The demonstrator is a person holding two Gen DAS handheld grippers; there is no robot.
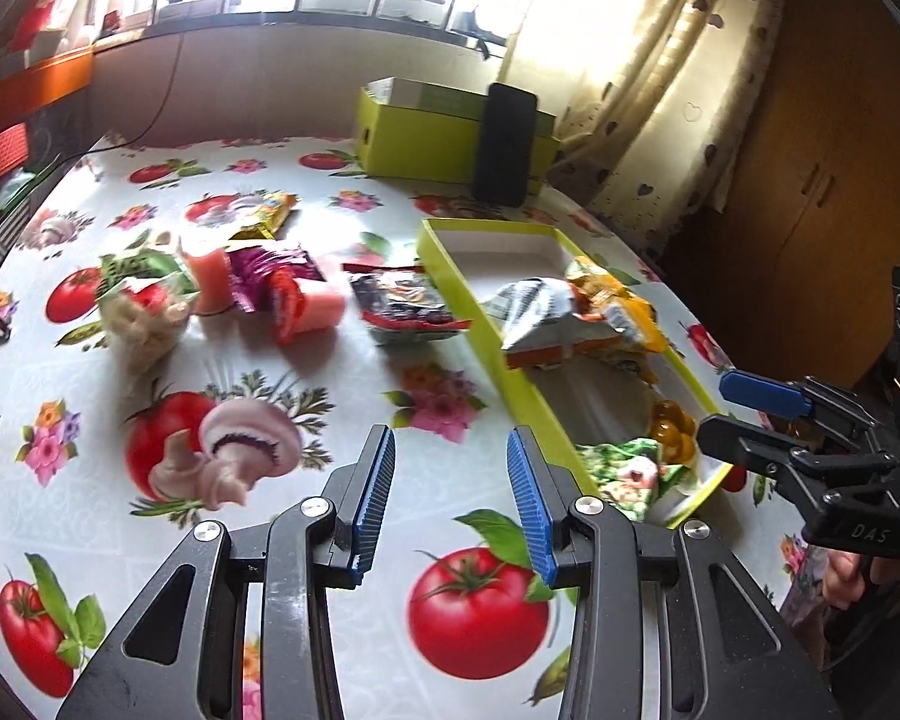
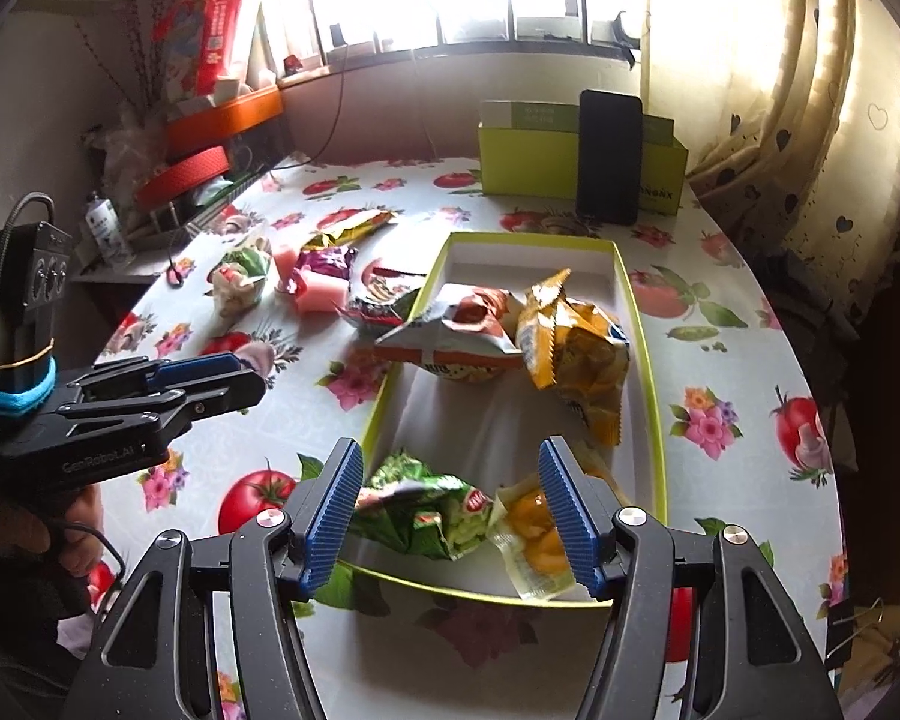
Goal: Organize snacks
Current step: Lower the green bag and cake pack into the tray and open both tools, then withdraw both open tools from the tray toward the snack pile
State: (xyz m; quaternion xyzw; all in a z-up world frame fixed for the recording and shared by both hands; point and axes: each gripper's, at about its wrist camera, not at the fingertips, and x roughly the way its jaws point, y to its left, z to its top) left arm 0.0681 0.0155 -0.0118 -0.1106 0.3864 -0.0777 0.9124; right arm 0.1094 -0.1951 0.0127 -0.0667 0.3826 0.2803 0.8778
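Observation:
A shallow yellow-green tray (image 2: 642, 324) lies on the tomato-print table. It holds a white-orange packet (image 2: 456, 324), a yellow packet (image 2: 576, 354), a green packet (image 2: 426, 504) and an orange jelly pouch (image 2: 534, 534). My right gripper (image 2: 450, 510) hovers open over the tray's near end, above the green packet and the pouch, gripping nothing. My left gripper (image 1: 450, 480) stands open over bare tablecloth left of the tray (image 1: 450, 276). Loose snacks lie beyond it: a dark red packet (image 1: 402, 300), a pink roll (image 1: 318, 306), a purple packet (image 1: 264, 276), a green-white packet (image 1: 144, 294).
A lime-green box (image 1: 426, 138) stands at the table's far edge with a black phone (image 1: 504, 144) leaning on it. A small yellow packet (image 1: 264, 216) lies further back. A curtain (image 2: 810, 120) hangs at the right, and cluttered shelves (image 2: 210, 120) are at the left.

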